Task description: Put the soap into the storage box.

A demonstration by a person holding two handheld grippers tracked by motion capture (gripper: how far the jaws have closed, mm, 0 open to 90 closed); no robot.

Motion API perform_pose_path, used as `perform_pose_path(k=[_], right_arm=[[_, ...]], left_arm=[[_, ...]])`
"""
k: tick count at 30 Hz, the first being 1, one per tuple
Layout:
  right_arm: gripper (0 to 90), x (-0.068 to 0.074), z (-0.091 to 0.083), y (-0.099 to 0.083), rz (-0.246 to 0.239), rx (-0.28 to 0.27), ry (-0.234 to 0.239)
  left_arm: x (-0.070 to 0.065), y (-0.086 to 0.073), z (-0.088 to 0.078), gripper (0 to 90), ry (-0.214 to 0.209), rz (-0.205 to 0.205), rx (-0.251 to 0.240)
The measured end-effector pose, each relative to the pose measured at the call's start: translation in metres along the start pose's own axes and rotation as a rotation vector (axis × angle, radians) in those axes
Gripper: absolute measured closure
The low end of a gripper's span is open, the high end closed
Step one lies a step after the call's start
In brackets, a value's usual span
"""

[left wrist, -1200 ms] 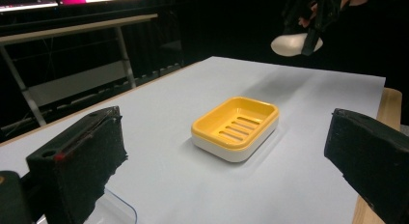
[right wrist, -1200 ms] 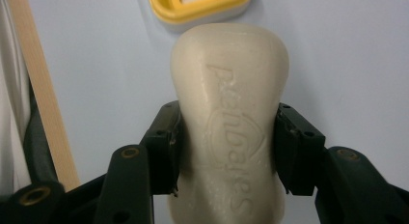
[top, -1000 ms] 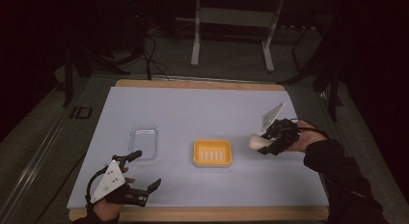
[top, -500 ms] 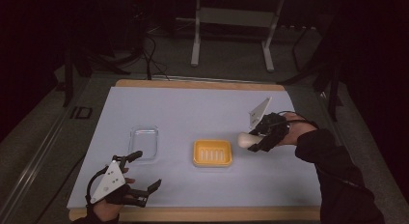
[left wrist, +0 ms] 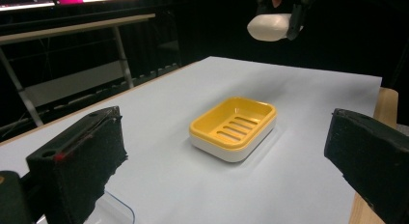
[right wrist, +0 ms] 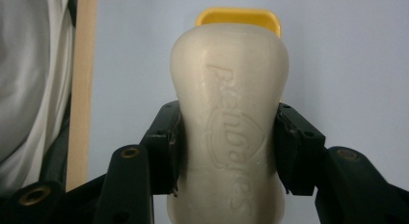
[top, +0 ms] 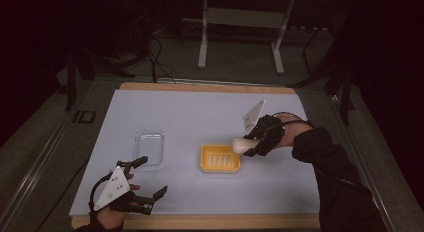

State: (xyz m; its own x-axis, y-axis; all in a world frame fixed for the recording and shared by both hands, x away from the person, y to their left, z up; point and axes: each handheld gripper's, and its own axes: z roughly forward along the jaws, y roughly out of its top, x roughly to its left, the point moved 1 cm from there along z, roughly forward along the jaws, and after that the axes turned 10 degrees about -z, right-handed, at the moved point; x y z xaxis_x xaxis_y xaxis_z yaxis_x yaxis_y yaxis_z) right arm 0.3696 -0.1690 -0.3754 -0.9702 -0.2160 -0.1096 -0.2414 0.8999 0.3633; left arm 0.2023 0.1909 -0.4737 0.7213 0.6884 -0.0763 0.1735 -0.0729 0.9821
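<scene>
High view: we find the right gripper (top: pixel 248 143) carrying the soap bar (top: pixel 240 144) above the yellow soap dish's (top: pixel 220 158) right edge; placing remains. The left gripper (top: pixel 150 179) rests released near the table (top: pixel 200 112) front.

Left gripper view: the dish is empty.

Right gripper view: fingers (right wrist: pixel 166 147) grasp the embossed bar.

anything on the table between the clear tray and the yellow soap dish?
Nothing: in the high view only bare white table cover separates the clear tray from the yellow soap dish.
</scene>
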Motion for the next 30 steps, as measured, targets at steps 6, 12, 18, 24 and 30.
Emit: perform_pose_path(k=[6,12,18,24,30], right_arm=[[49.5,-0.003,0.01,0.01,-0.023,-0.035,-0.018],[49.4,-0.004,0.022,0.017,-0.037,-0.086,-0.017],[49.5,-0.005,0.033,0.021,-0.044,-0.105,-0.012],[49.4,-0.01,0.055,0.024,-0.04,-0.147,0.002],[49.4,-0.013,0.068,0.023,-0.033,-0.16,0.013]], left_arm=[[0.0,0.0,0.001,0.8,0.0,0.002,0.004],[0.0,0.0,0.001,0.8,-0.001,0.006,0.008],[0.0,0.0,0.001,0.8,0.0,0.005,0.01],[0.0,-0.001,0.0,0.8,-0.002,0.005,0.008],[0.0,-0.001,0.0,0.8,-0.004,0.005,0.01]])
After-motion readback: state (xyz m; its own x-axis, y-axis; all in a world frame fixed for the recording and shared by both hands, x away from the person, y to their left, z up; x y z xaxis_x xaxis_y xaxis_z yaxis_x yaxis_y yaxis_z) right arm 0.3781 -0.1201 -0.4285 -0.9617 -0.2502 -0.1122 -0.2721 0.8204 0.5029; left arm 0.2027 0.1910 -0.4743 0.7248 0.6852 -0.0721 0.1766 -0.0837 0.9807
